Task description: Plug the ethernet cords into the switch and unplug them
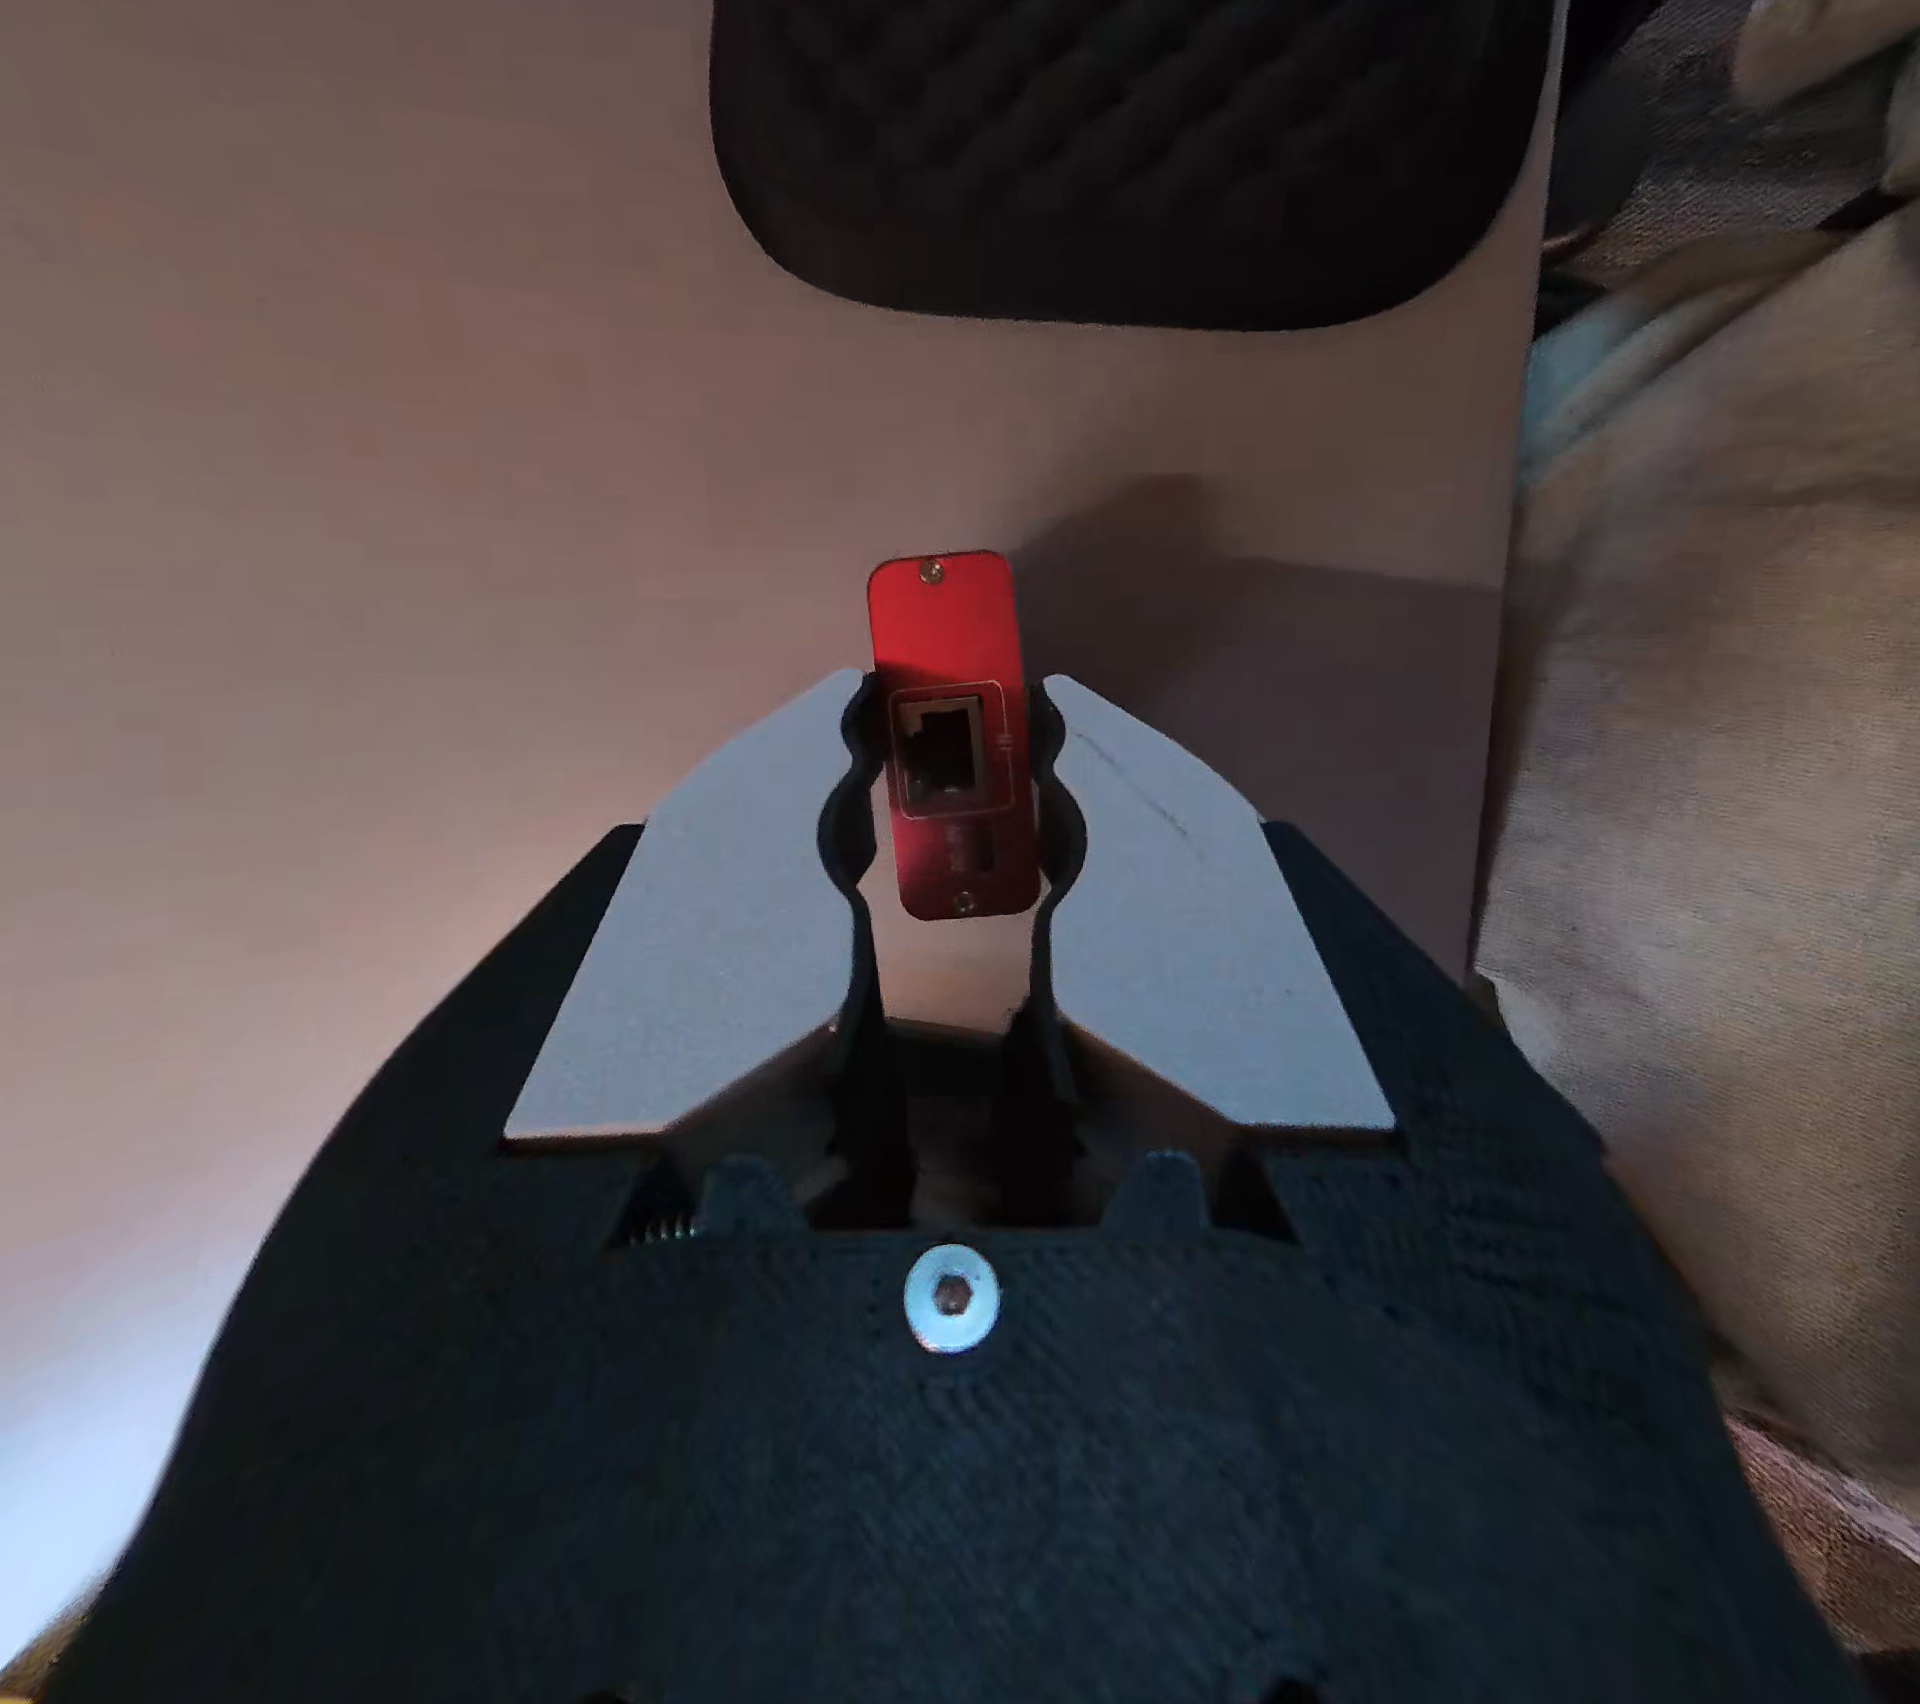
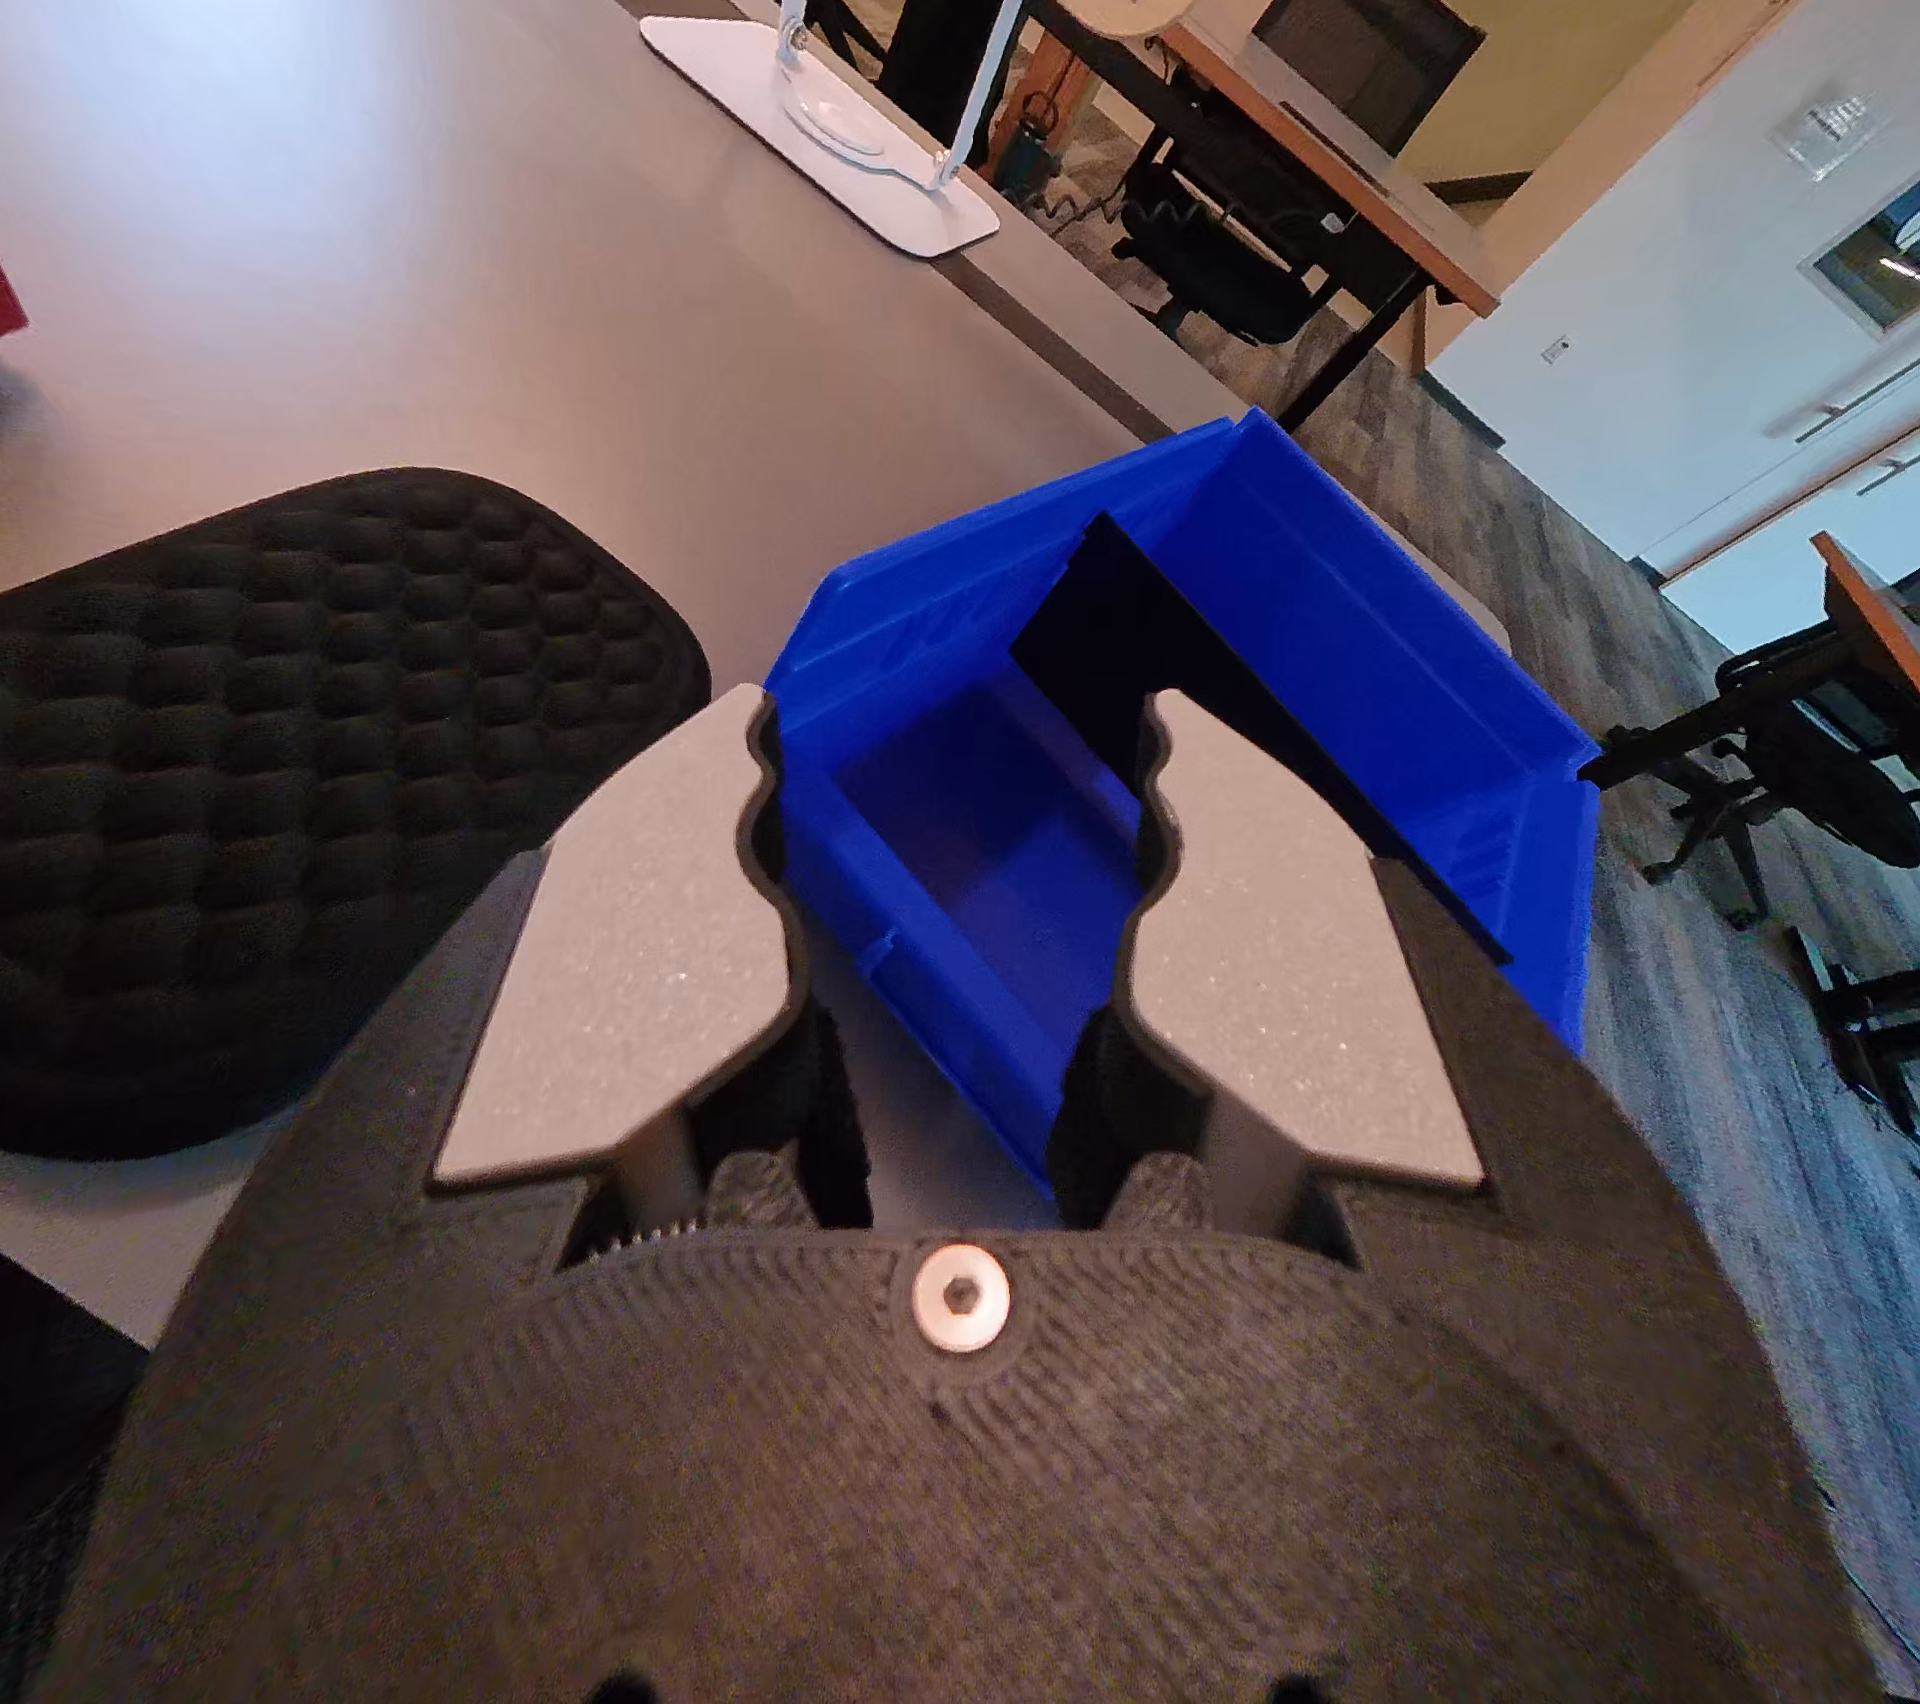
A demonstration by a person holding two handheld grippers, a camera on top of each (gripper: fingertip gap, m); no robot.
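Clamped in my left claw [image 1: 953, 781], mid-frame, sits the red switch [image 1: 954, 735] — port toward me for plugging — while my right claw [image 2: 961, 807] gapes empty over the blue bin [image 2: 1340, 615].

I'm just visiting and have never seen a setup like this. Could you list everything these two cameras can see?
Switch: one, red, clamped between the left gripper's fingers, its port facing the camera.
Mat: one, black and quilted, on the table.
Bin: one, blue, with a black divider, at the table's edge beyond the right gripper.
Stand: one, white, farther along the table.
Table: one, grey.
Desks and chairs: several, in the background room.
Ethernet cords: none visible.
Left gripper: black with grey fingers, shut on the switch.
Right gripper: same colours, open, holding nothing.
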